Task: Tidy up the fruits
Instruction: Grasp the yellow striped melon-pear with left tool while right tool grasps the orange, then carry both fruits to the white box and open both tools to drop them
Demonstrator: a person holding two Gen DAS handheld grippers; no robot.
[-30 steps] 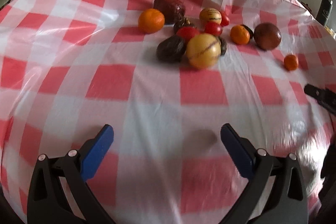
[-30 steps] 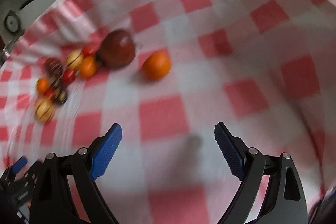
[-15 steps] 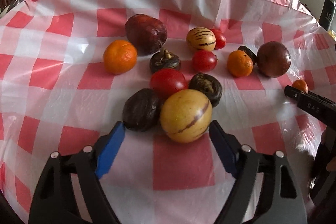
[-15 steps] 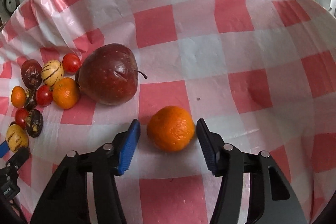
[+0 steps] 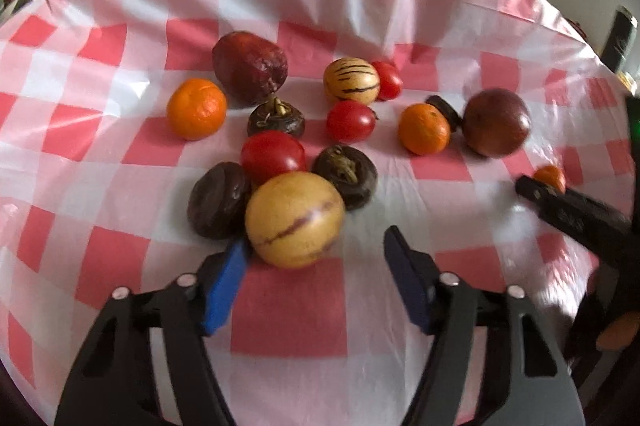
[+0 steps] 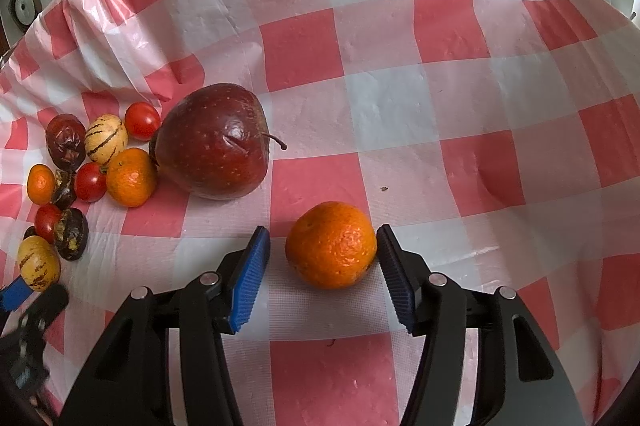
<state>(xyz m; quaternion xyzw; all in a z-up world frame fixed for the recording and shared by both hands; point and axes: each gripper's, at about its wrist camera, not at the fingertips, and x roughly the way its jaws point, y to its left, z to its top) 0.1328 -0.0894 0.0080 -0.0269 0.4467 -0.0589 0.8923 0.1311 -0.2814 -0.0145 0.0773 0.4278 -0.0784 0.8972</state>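
Note:
In the left wrist view my left gripper (image 5: 316,250) is open, with a yellow pepino melon (image 5: 295,219) just ahead between its blue fingertips, touching the left pad. Around it lie dark passion fruits (image 5: 218,200), red tomatoes (image 5: 273,156), a tangerine (image 5: 197,108) and a dark red apple (image 5: 250,67). In the right wrist view my right gripper (image 6: 322,258) is open around an orange tangerine (image 6: 331,244), the right pad touching it. The dark red apple (image 6: 212,142) lies behind on the left.
A red and white checked plastic cloth (image 6: 400,66) covers the table. A striped pepino (image 5: 351,80), a second tangerine (image 5: 424,129) and a brown round fruit (image 5: 497,121) lie further back. My right gripper shows at the right edge of the left wrist view (image 5: 572,214).
Both grippers have moved forward and down to the fruit. The left one now has the pepino at its fingertips. The right one has narrowed around the tangerine.

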